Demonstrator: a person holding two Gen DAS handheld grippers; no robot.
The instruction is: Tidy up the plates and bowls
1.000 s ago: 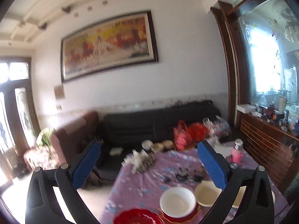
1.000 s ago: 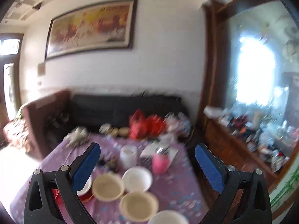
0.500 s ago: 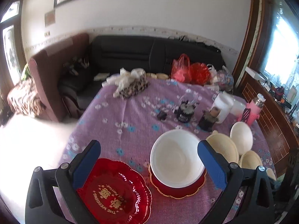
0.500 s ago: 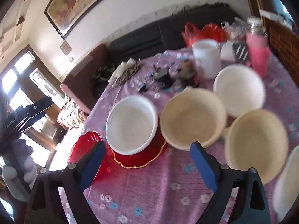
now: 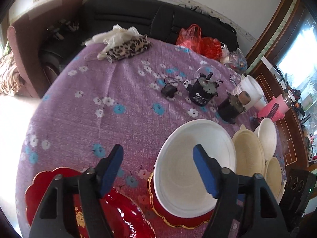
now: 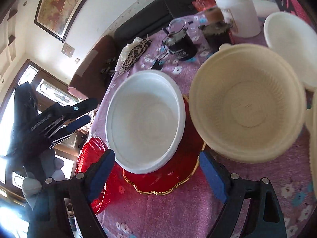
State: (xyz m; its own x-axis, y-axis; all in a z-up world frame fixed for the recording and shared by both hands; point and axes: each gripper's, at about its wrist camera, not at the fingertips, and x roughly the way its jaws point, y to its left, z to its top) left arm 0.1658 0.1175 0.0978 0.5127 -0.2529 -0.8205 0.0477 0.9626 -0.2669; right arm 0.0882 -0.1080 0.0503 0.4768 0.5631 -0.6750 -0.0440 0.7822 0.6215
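The white bowl (image 5: pixel 196 158) sat inside a gold-rimmed red plate (image 6: pixel 170 180) near the front edge of the tabletop (image 5: pixel 111 103), which carried a purple flowered cloth. A second red plate (image 5: pixel 122 212) lay just beside it, to its left in the left wrist view. To its right, a cream bowl (image 6: pixel 245 103) touched the white bowl's rim or stood just beside it; which could not be told. Further white and cream bowls lay beyond it. Two dark jars, a white tub and a leopard-print pouch (image 5: pixel 128 48) stood farther back.

The left gripper (image 5: pixel 158 168) hovered over the white bowl's near-left rim, fingers closing, pads pressing nothing. The right gripper (image 6: pixel 156 175) hovered over the gold-rimmed plate's front edge, fingers apart, gripping nothing.
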